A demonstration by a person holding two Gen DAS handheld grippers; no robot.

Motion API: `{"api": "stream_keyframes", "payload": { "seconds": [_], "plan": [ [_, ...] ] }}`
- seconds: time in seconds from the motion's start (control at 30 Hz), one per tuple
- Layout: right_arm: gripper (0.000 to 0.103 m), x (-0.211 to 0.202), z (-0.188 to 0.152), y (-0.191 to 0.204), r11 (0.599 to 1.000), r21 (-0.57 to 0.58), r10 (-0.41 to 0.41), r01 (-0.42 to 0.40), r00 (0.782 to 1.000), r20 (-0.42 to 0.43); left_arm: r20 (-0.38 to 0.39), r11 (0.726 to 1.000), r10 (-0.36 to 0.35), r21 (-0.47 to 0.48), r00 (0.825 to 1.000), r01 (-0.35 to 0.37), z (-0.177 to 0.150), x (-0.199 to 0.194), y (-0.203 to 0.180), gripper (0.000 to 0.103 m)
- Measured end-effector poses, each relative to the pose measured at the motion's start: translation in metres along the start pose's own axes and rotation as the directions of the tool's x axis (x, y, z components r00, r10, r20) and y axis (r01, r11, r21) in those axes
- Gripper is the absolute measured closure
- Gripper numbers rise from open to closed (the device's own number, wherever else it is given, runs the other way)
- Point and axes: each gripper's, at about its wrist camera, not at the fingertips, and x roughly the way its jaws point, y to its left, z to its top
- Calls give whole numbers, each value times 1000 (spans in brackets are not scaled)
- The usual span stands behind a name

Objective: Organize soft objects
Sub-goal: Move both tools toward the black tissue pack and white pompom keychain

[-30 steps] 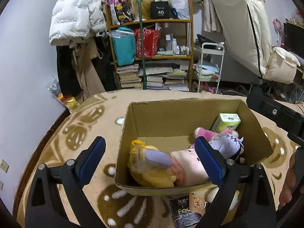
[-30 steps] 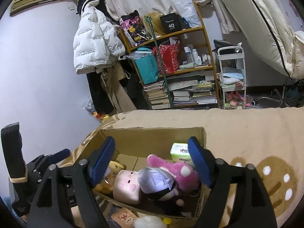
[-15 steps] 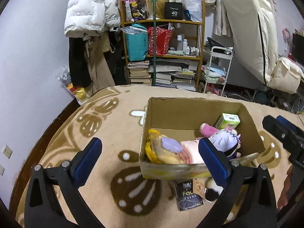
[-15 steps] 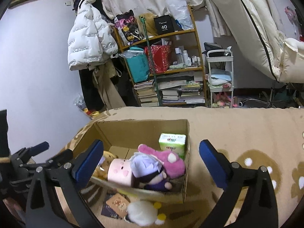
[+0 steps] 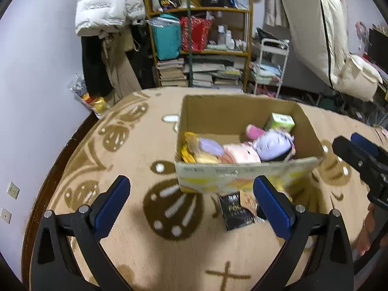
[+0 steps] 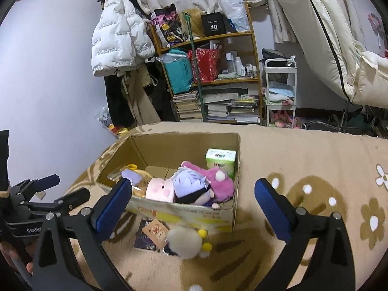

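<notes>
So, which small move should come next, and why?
Probably lower the right gripper onto the white plush. It lies on the rug in front of the box, outside it, while other plushes are already inside. Both grippers are open and empty.

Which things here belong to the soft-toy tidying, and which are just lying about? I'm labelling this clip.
Job:
cardboard box
purple-haired plush
pink plush
pink cube plush
white fluffy toy

Lying about:
green carton
black packet
bookshelf
white jacket
</notes>
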Motion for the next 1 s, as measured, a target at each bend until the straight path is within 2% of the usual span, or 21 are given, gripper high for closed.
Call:
{"api": "stream_keyframes", "payload": {
  "seconds": [0.17,0.27,0.7,0.77,0.83,1.0],
  "plan": [
    [0,0,-8,-3,1000,-2,-6,6,999,-36,-31,1000,-6,11,1000,7,-6,10,-4,3],
    [0,10,-13,-6,1000,14,2,-1,996,-87,-69,999,-39,-13,997,39,-11,24,-2,3],
    [0,53,-33,-17,996,86,25,-5,974,-223,-171,996,-85,-23,982,82,-22,70,-10,3],
    [9,59,-35,-18,995,97,40,-17,968,-246,-183,996,-84,-26,980,80,-24,76,-11,3],
    [13,67,-39,-17,994,102,54,-27,959,-278,-196,996,-89,-26,977,86,-26,82,-12,3],
    [15,80,-45,-13,994,98,68,-38,945,-318,-208,994,-112,-31,972,108,-28,91,-13,3]
  ]
}}
